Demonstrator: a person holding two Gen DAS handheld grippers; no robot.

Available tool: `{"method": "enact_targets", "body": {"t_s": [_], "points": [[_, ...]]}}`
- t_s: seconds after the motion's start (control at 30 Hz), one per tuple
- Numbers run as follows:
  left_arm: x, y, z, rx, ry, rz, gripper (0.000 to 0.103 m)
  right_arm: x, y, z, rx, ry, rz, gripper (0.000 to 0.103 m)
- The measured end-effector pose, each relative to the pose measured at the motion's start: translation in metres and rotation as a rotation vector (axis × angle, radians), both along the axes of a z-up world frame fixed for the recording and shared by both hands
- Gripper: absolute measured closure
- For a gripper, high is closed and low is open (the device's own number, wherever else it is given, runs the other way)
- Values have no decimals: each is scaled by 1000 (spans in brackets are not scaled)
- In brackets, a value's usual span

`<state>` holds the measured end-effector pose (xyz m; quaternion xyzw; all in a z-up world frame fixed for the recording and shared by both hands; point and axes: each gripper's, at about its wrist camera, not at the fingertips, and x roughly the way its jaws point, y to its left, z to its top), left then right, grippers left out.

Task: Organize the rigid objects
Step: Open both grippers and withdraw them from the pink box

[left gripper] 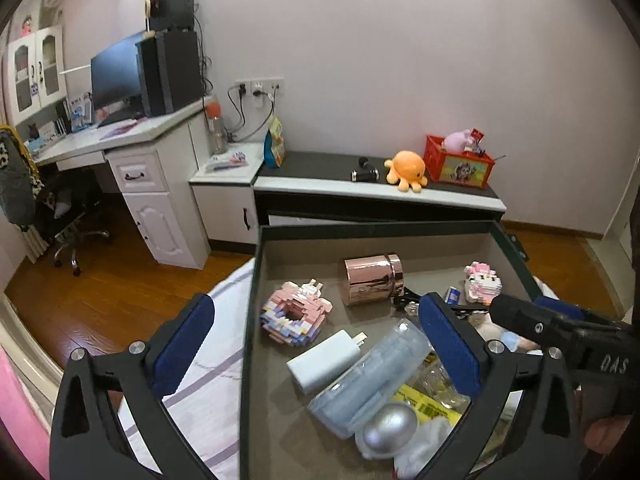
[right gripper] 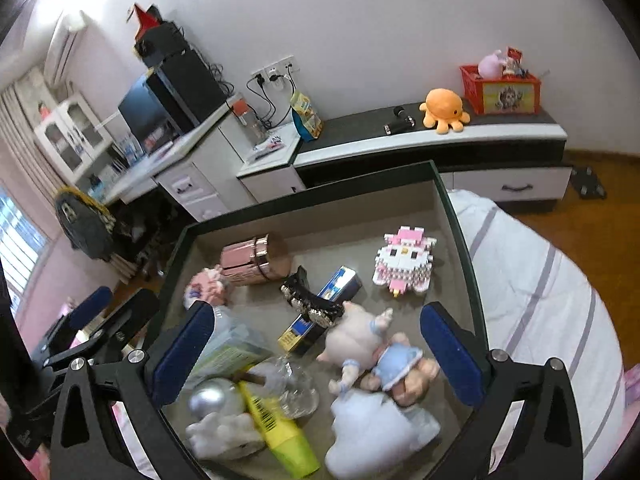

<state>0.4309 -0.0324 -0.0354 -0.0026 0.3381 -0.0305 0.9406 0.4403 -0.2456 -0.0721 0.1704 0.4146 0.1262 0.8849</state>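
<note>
Nearest the left camera, the left gripper [left gripper: 316, 340] hangs open and empty over the near left of the box [left gripper: 250, 280], which sits on a striped bed [left gripper: 208, 380]. Between its fingers lie a white charger [left gripper: 326, 360], a clear plastic case [left gripper: 372, 376] and a silver egg [left gripper: 390, 426]; farther off are a pink block donut [left gripper: 294, 316] and a shiny pink jar [left gripper: 374, 278] on its side. To the right, the right gripper [right gripper: 316, 340] is likewise open and holds nothing, above a pig doll [right gripper: 356, 340] and a doll in a blue dress [right gripper: 400, 360], with a block kitty [right gripper: 404, 262] beyond. Rigid pieces lie tangled among soft toys, so a closing gripper could catch a doll instead. I judge that the jar may roll and the block models may crumble if squeezed, and the two grippers are close enough to collide.
</note>
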Motion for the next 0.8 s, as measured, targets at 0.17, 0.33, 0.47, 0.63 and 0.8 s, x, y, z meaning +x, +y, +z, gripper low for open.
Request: {"method": "enact_targets", "body": {"t_s": [0.17, 0.33, 0.47, 0.63, 0.8], "points": [[-34, 3, 23, 20, -45, -2, 0, -28, -5, 18, 28, -26, -39, 0], [-81, 10, 46, -12, -100, -9, 0, -83, -1, 51, -58, -109, -77, 0], [-122, 14, 64, -12, -143, -11, 0, -135, 1, 78, -124, -187, -111, 0], [-178, 17, 80, -30, -178, -18, 0, -198, -1, 94, -208, -256, -142, 0], [-233, 19, 89, -25, -222, -10, 0, -251, 0, 104, -281, -297, -163, 0]]}}
